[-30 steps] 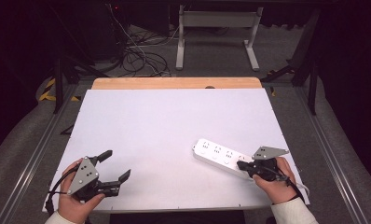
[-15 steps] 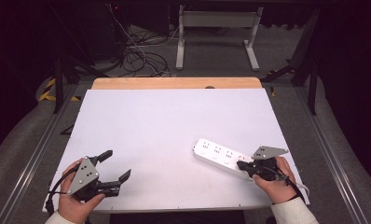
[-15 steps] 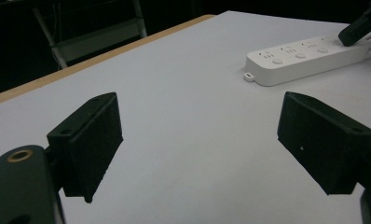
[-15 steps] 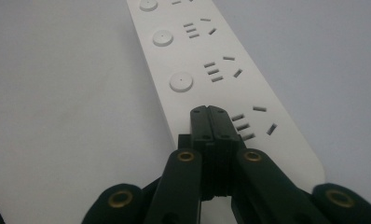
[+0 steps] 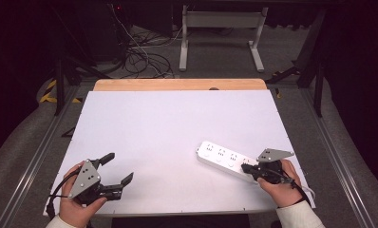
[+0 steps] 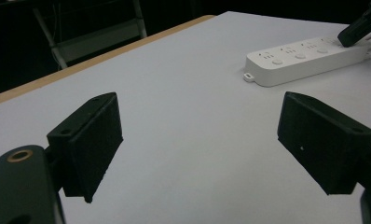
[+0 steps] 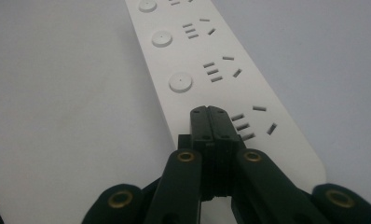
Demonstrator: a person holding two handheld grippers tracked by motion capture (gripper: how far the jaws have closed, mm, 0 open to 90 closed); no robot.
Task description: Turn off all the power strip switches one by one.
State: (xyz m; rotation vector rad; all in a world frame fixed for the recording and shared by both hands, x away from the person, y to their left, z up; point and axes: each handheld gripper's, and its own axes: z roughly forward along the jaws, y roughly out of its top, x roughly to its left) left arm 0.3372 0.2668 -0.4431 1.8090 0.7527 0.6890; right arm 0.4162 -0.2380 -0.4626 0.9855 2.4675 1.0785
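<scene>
Across the middle of the high view lies a white rectangular table top (image 5: 168,137) with a strip of pale wood along its far edge. At the lower right of the frame a long white plastic power strip (image 5: 223,158) with round buttons and socket slots lies flat and slantwise on it. The right gripper (image 5: 246,168), black with a grey three-cornered plate on top, is held by a hand in a white sleeve; its closed jaw tips rest on the near end of the strip and clasp nothing. At the lower left the left gripper (image 5: 117,169) is held low over bare table, its jaws spread wide and empty, well apart from the strip. Dark floor with tangled cables and a white metal frame fills the top of the frame.

Seen from the left gripper view, two black jaw pads rise from the lower left and lower right with a broad gap and only white surface between them. The power strip (image 6: 305,59) lies at the upper right, with the other gripper's dark tip on its far end.

Looking along the right gripper view, the jaws (image 7: 210,116) meet flat against each other at lower centre, their tips sitting on top of the strip (image 7: 193,56), which runs from the top of the frame to the lower right.
</scene>
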